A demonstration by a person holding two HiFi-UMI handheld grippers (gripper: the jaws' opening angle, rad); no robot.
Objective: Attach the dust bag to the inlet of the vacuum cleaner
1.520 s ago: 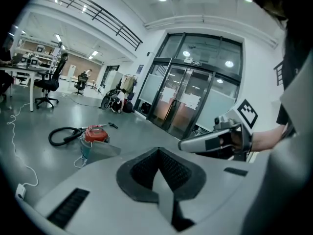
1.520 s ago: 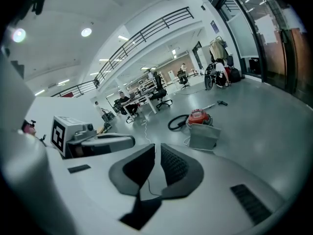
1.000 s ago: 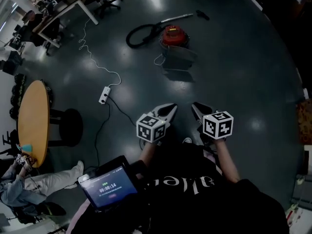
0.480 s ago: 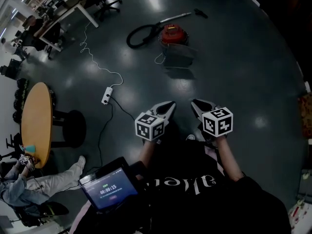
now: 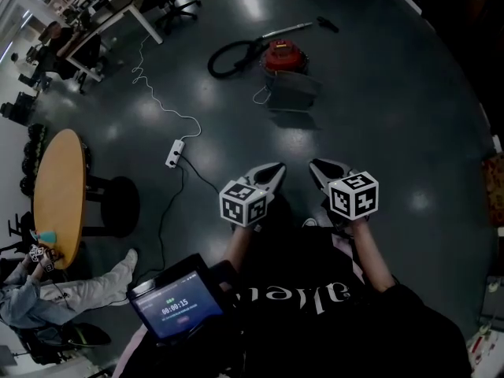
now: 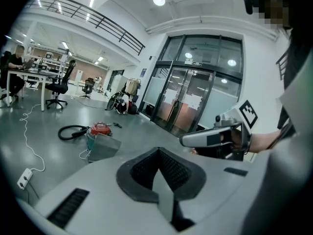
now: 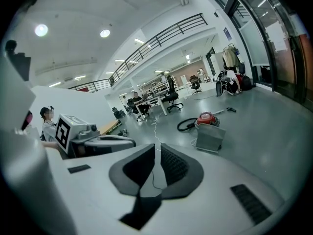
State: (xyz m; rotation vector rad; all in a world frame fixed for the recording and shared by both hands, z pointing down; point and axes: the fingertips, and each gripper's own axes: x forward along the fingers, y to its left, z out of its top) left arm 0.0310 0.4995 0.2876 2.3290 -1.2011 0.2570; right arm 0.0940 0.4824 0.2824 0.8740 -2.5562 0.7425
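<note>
The dark glossy floor (image 5: 378, 116) spreads open on every side, with a round wooden table (image 5: 55, 191) off at the left edge. The left gripper (image 5: 277, 169) has its jaws pressed together on nothing. The right gripper (image 5: 317, 166), just beside it, shows a narrow slit between its pads and is also empty. Well ahead of both sits the red canister vacuum cleaner (image 5: 282, 56) with its coiled black hose (image 5: 228, 56). The flat grey dust bag (image 5: 293, 93) lies just in front of it, its inside hidden. A white power strip (image 5: 174, 153) lies nearer, to the left.
</note>
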